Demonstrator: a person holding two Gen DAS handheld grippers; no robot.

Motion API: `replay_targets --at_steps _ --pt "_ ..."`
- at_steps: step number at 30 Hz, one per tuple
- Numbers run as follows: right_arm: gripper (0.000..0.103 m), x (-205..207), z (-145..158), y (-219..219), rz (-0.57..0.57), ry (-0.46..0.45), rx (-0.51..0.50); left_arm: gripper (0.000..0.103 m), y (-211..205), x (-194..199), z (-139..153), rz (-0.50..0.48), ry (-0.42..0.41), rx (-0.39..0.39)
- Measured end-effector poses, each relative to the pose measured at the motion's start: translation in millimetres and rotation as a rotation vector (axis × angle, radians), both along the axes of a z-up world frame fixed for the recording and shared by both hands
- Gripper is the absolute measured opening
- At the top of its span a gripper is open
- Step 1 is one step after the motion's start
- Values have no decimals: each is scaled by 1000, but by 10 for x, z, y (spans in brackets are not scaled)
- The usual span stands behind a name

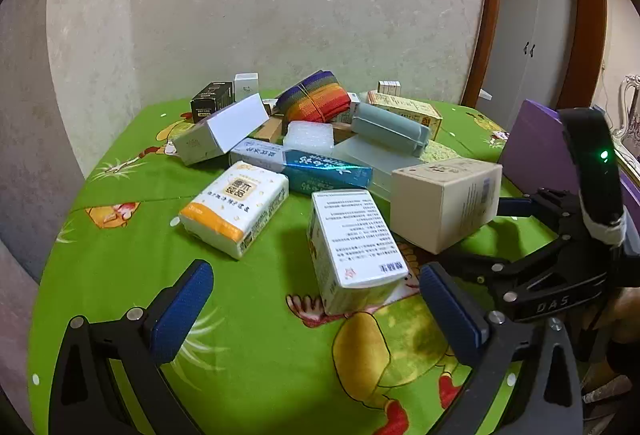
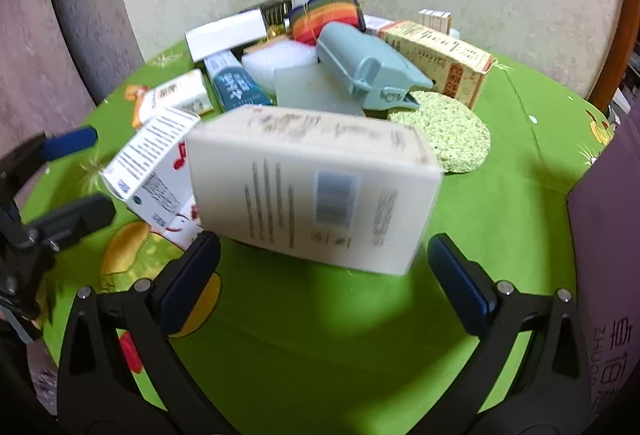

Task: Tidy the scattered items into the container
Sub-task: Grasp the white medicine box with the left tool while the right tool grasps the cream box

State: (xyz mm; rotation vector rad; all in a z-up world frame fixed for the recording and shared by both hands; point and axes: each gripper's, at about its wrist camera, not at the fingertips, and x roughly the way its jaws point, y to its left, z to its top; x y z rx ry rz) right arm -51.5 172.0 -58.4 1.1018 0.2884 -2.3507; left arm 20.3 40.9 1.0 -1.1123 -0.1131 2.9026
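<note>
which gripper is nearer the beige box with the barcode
Right. The right gripper is open just in front of the beige box, which sits tilted beyond its fingertips. The left gripper is open further left, lined up with the white printed box instead.

Surface (image 1: 248, 315): tissue pack (image 1: 234, 209) at left; printed carton (image 1: 352, 239) right of it; square carton (image 1: 446, 203) further right; striped roll (image 1: 314, 101) behind, atop the heap; container (image 1: 536, 151) far right.
</note>
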Motion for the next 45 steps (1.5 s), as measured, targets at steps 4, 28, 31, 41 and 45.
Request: replay_targets --at_steps 4,28,31,41,45 --pt "103 -10 70 140 -51 -14 -93 103 68 41 28 10 6 -20" --pt "103 85 343 9 -152 -31 -116 92 283 -102 -63 51 -35 -105" --pt "103 84 323 -53 -160 -34 -106 86 296 -118 -74 60 -51 -111" --pt "103 13 236 -201 -228 -34 -27 72 283 -152 -105 105 -70 -121" --pt "103 0 217 -199 -241 -28 -6 53 289 -178 -139 111 -87 -115"
